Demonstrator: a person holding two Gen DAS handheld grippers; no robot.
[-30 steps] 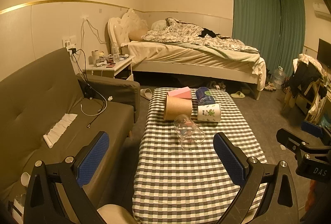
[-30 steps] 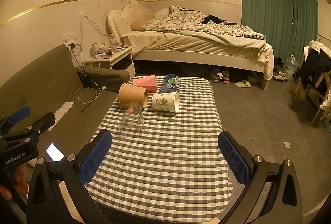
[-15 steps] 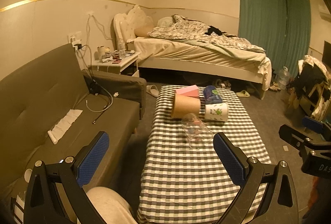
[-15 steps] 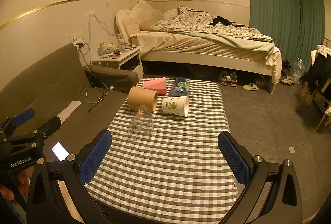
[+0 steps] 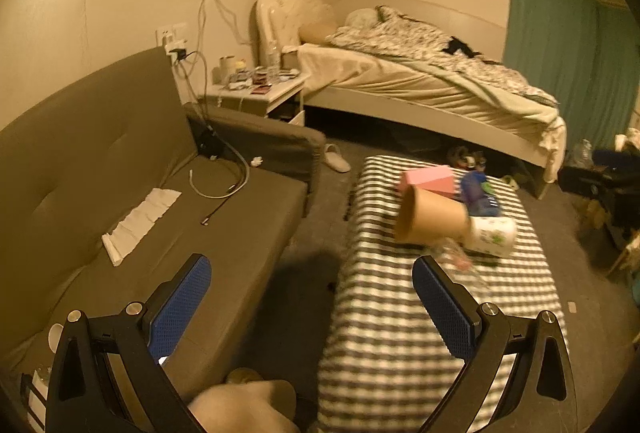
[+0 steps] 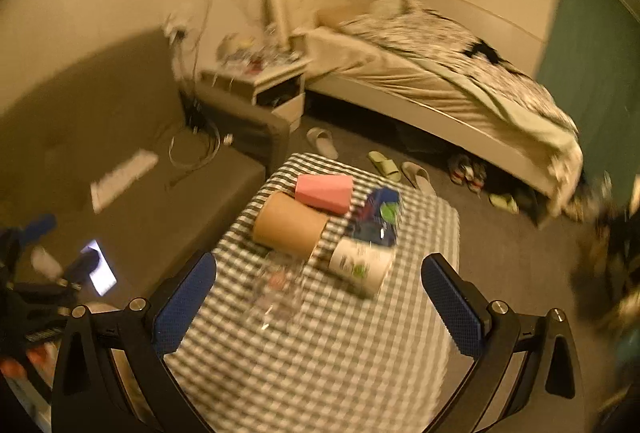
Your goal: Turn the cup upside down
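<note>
Both grippers spread wide, empty: left gripper (image 5: 312, 309) over the sofa (image 5: 100, 169) edge, right gripper (image 6: 320, 297) above the checked table (image 6: 340, 373). Clear glass cup (image 6: 276, 293) lies on its side on the table, blurred, at 12 o'clock between the right jaws. Brown cup (image 6: 290, 225) at its 12, white cup (image 6: 362, 267) at 2, pink box (image 6: 324, 191) behind.

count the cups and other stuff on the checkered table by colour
clear glass cup: 1
brown paper cup: 1
white cup with green print: 1
blue cup or bottle, too blurred to tell which: 1
pink block: 1
total: 5, all lying on the checkered table
</note>
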